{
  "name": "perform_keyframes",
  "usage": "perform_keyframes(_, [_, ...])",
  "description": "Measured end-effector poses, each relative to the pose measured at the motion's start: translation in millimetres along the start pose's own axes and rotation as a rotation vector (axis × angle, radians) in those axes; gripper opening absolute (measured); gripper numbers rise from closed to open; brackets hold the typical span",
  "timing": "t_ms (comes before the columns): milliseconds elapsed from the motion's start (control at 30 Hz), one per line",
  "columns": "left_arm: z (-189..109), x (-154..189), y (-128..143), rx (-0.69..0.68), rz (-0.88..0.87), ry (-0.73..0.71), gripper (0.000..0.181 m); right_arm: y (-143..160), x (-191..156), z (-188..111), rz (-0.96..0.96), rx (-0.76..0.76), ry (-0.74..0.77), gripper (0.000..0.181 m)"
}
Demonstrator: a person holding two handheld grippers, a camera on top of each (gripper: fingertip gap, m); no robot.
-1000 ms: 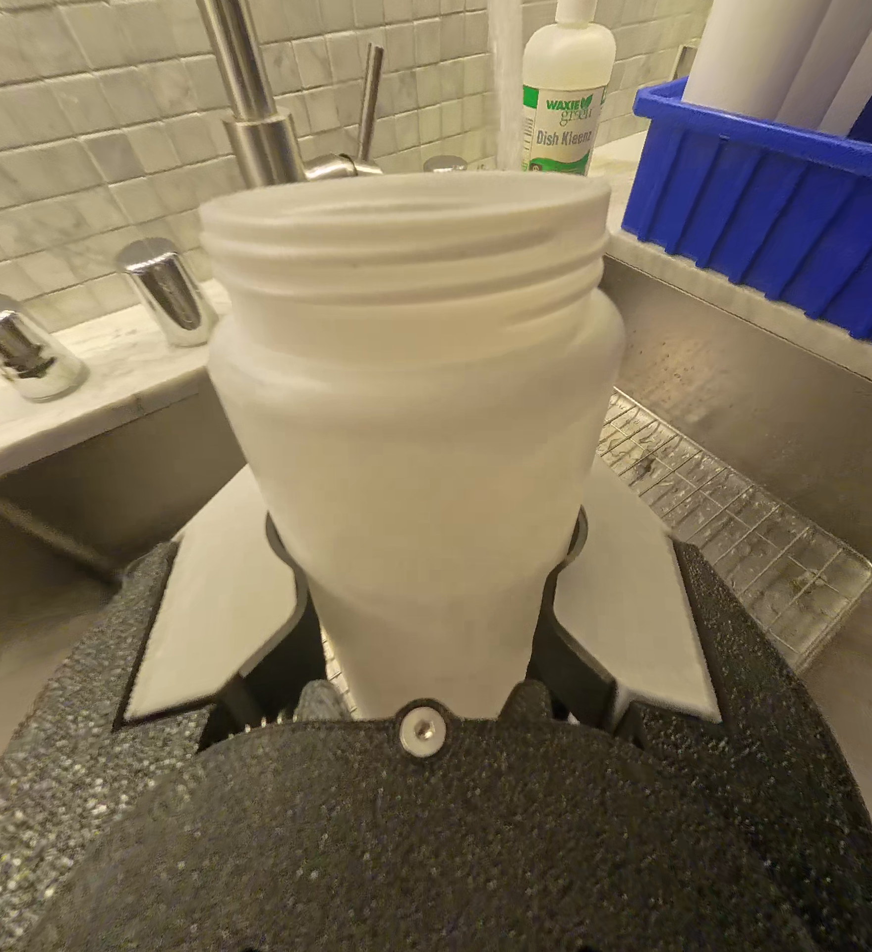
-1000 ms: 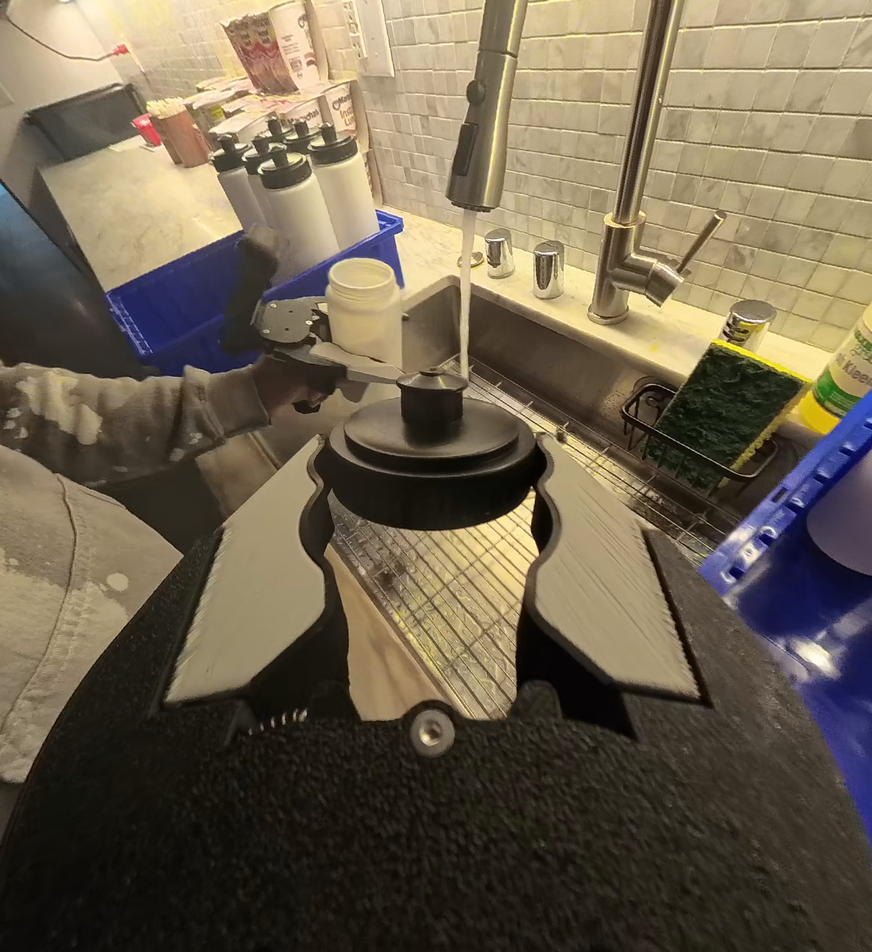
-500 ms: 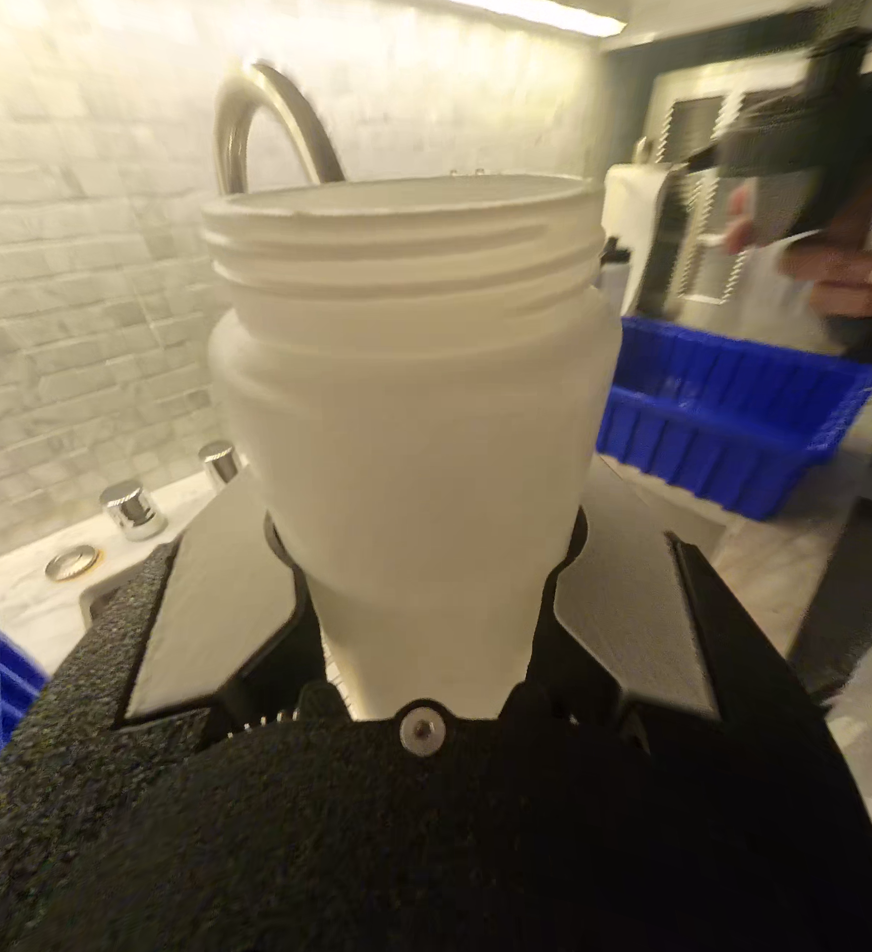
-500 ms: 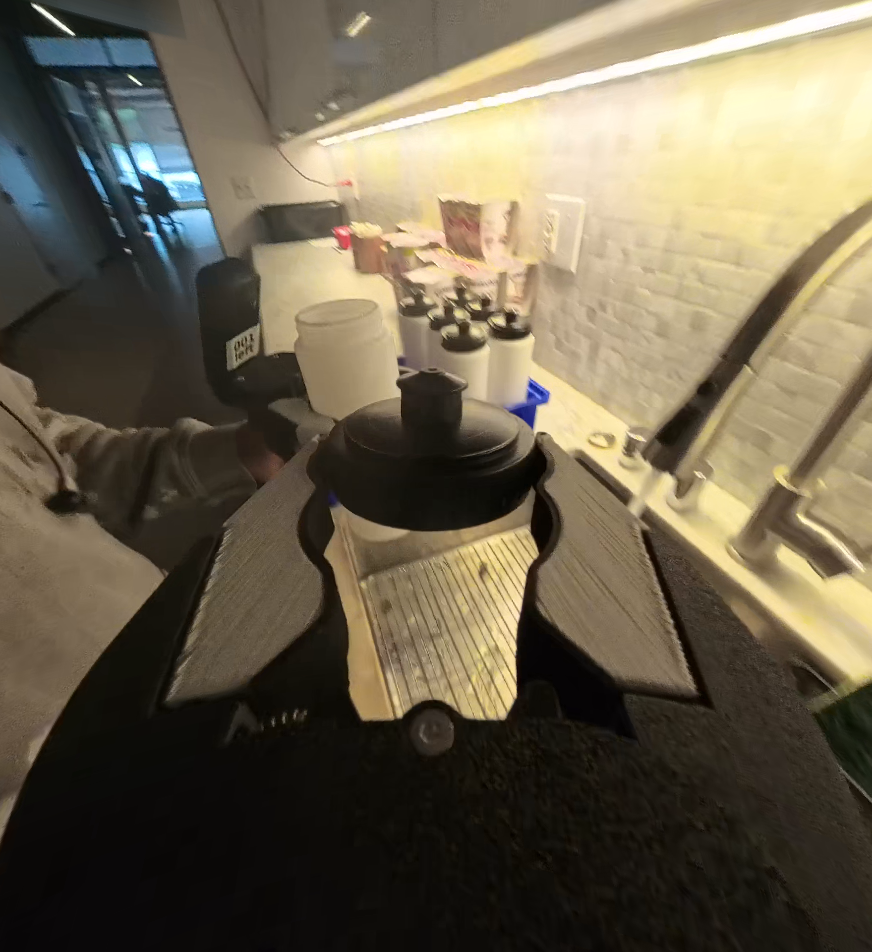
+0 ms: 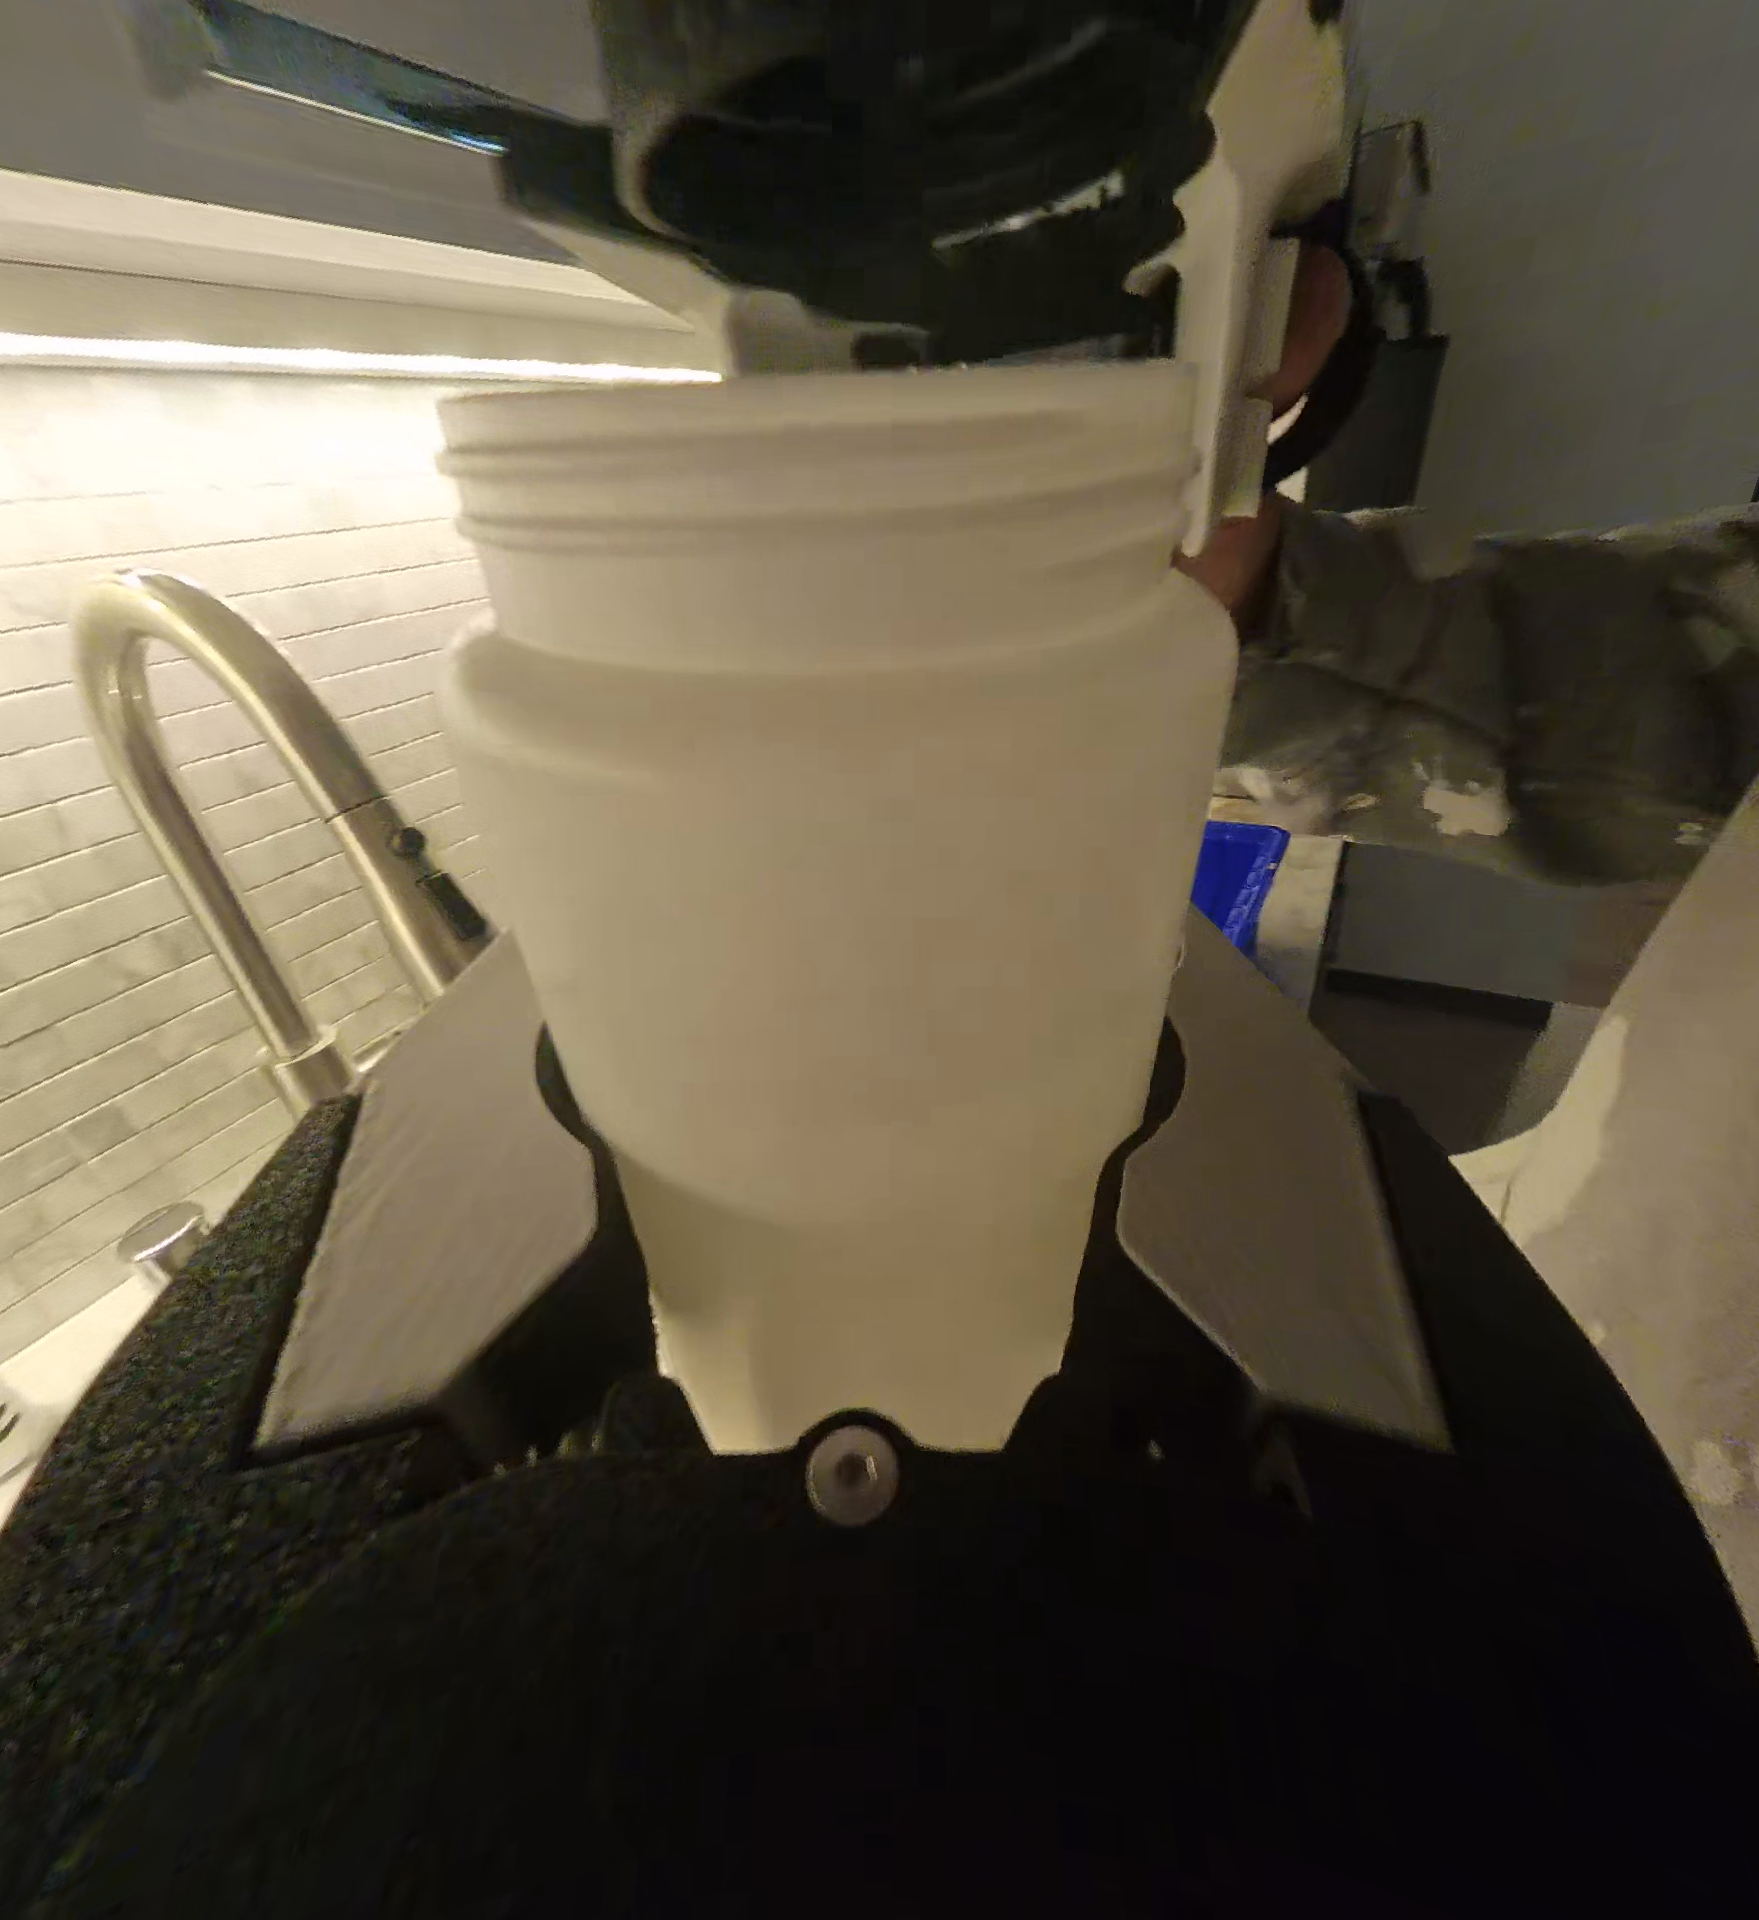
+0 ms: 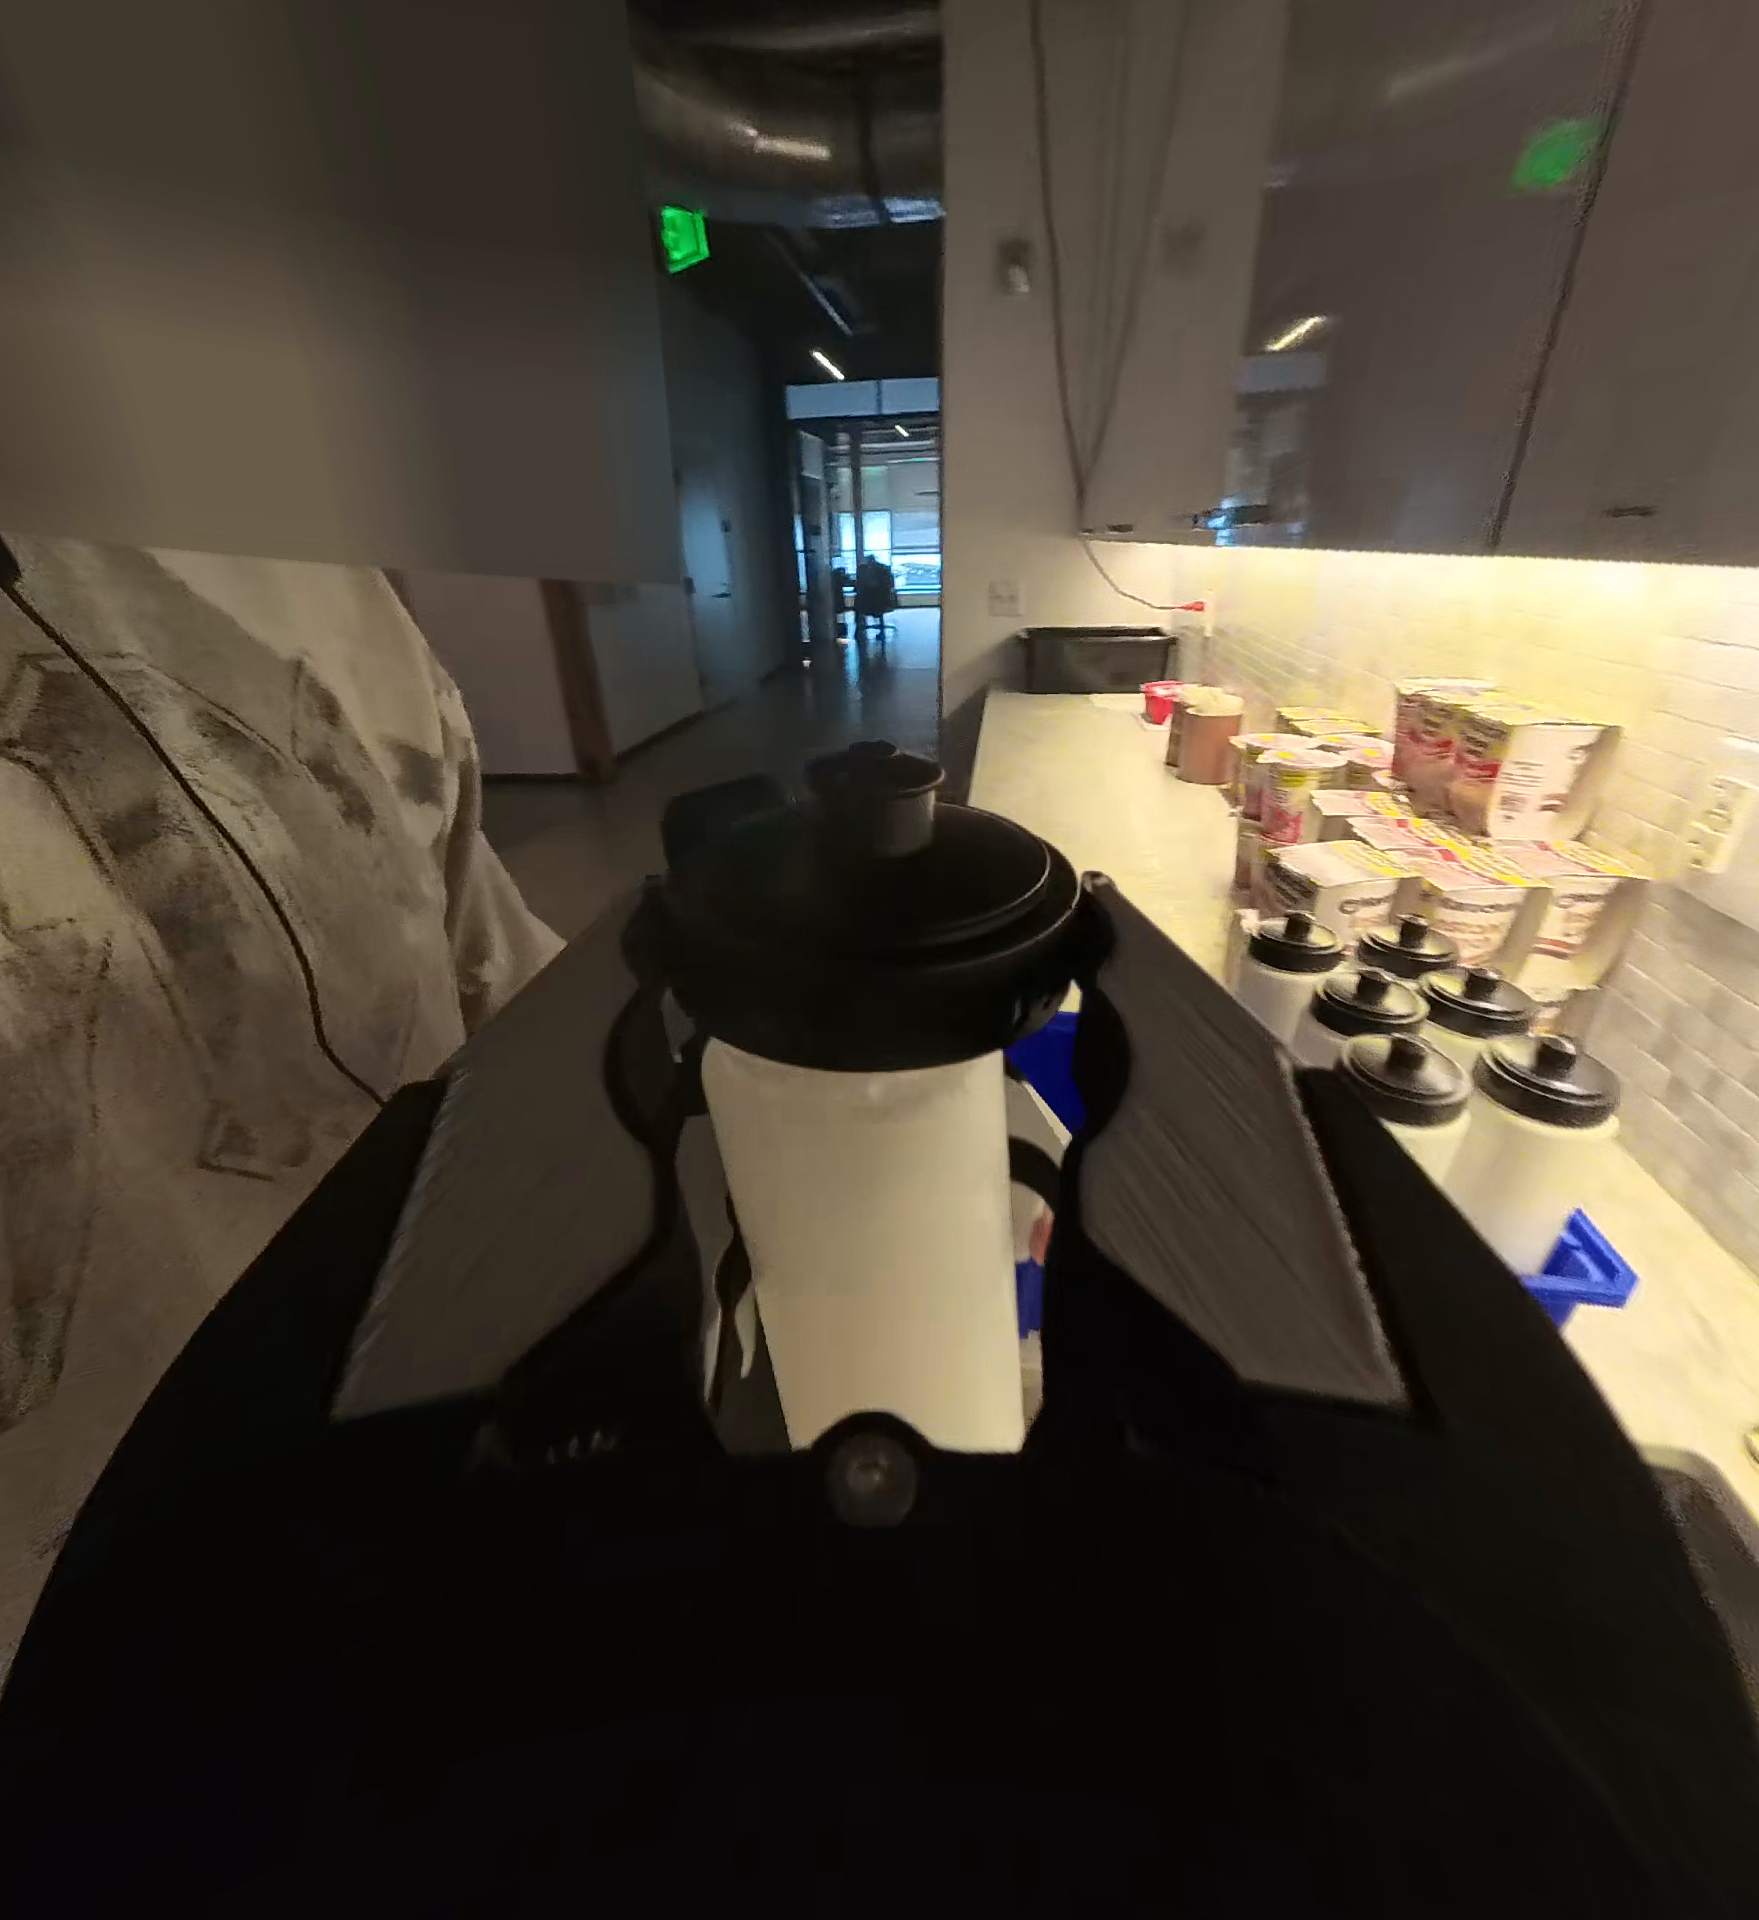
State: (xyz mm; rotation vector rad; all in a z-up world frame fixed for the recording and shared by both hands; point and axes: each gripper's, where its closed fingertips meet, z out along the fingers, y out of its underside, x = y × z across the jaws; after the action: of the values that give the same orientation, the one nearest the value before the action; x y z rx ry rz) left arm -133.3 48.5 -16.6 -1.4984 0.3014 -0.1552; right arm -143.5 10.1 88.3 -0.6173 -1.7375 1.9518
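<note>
My left gripper [image 5: 854, 1039] is shut on the lower body of a white plastic bottle [image 5: 833, 831] and holds it upright, its threaded mouth at the top. My right gripper [image 6: 870, 935] is shut on a black cap with a spout [image 6: 854, 904]. The cap sits right over the mouth of the bottle [image 6: 864, 1226]. In the left wrist view the cap [image 5: 906, 156] and the right gripper's pale fingers [image 5: 1239, 343] lie right on the bottle's rim. I cannot tell whether the cap is threaded on.
A curved steel faucet [image 5: 210, 831] stands at the left by the tiled wall. On the counter a blue bin [image 6: 1581, 1273] holds several capped white bottles [image 6: 1426, 1039], with stacked cups [image 6: 1426, 831] behind. A person's sleeve [image 5: 1477, 675] and torso [image 6: 127, 935] are close.
Both grippers lifted away from the sink and the running water. The right gripper carried the black cap over to the bottle's mouth, where it now sits.
</note>
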Motion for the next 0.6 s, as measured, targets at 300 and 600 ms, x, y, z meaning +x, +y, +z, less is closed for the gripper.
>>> perform_keyframes(300, [16, 12, 16, -0.068, -0.038, 0.082, 0.102, 45, -8, 14, 0.037, -0.199, -0.117, 0.078])
perform_keyframes(600, [28, 24, 21, -0.109, -0.095, 0.206, 0.102, 54, -2, 2, 0.026, -0.157, -0.157, 0.078])
